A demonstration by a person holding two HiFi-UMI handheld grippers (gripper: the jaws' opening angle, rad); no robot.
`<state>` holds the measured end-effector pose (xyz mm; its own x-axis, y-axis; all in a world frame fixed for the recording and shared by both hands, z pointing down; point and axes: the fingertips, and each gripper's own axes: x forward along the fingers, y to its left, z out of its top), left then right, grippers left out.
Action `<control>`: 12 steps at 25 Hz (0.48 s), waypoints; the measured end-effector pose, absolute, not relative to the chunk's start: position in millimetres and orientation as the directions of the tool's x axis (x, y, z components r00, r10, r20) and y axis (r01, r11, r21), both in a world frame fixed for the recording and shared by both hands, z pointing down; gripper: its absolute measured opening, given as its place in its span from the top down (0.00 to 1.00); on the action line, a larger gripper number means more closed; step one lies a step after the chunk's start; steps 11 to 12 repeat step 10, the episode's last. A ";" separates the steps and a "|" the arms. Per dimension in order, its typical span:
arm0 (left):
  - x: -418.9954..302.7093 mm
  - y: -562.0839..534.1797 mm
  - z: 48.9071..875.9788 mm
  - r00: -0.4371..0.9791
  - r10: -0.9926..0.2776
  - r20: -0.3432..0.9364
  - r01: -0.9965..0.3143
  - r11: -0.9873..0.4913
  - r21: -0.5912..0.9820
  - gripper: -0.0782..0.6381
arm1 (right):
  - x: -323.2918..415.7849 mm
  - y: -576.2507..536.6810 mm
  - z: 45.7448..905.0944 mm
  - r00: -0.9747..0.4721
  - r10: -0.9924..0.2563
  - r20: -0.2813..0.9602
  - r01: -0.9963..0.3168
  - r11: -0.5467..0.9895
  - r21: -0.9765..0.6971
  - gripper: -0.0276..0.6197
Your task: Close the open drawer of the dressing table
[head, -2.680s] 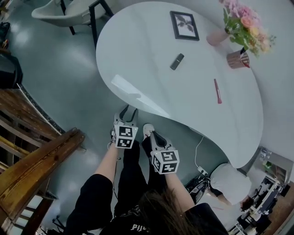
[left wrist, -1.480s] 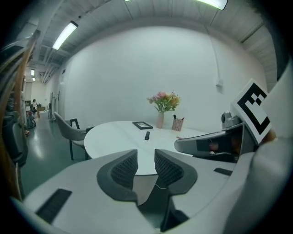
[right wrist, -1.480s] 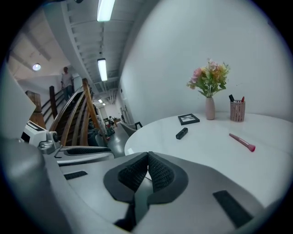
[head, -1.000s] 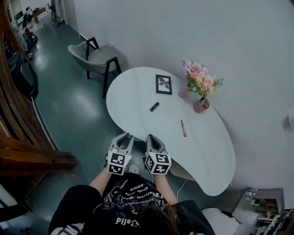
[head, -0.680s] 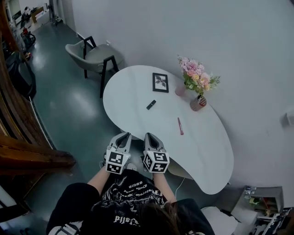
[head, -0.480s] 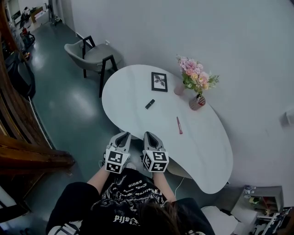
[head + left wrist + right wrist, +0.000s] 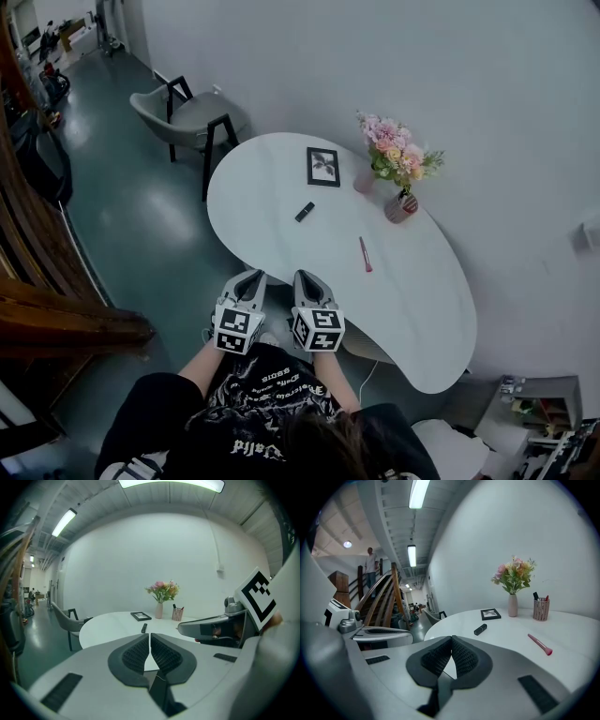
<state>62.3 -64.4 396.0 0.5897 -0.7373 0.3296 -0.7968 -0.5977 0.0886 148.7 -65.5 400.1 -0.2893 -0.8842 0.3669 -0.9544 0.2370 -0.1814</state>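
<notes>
No wording legible, white lettering on the person's black shirt, near side of the bench, upside down and too blurred to read, square marker patterns on left gripper and right gripper, no letters

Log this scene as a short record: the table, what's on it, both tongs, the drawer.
table: white dressing table, curved top
on it: picture frame, small black tube, pink stick, vase of flowers, pink cup
left: left tongs shut, empty
right: right tongs shut, empty, beside the left one
drawer: no open one shows in any view
nearby: grey chair
</notes>
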 end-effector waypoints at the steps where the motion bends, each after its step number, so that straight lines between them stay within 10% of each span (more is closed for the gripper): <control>1: 62.1 -62.9 396.9 0.590 -0.736 0.331 -0.796 -0.599 0.088 0.85 | 148.4 -64.3 400.5 -0.289 -0.884 0.368 -0.955 0.237 -0.181 0.92; 12: 55.1 -52.4 399.1 0.583 -0.743 0.330 -0.802 -0.591 0.087 0.85 | 143.3 -53.0 403.6 -0.286 -0.883 0.371 -0.956 0.237 -0.174 0.92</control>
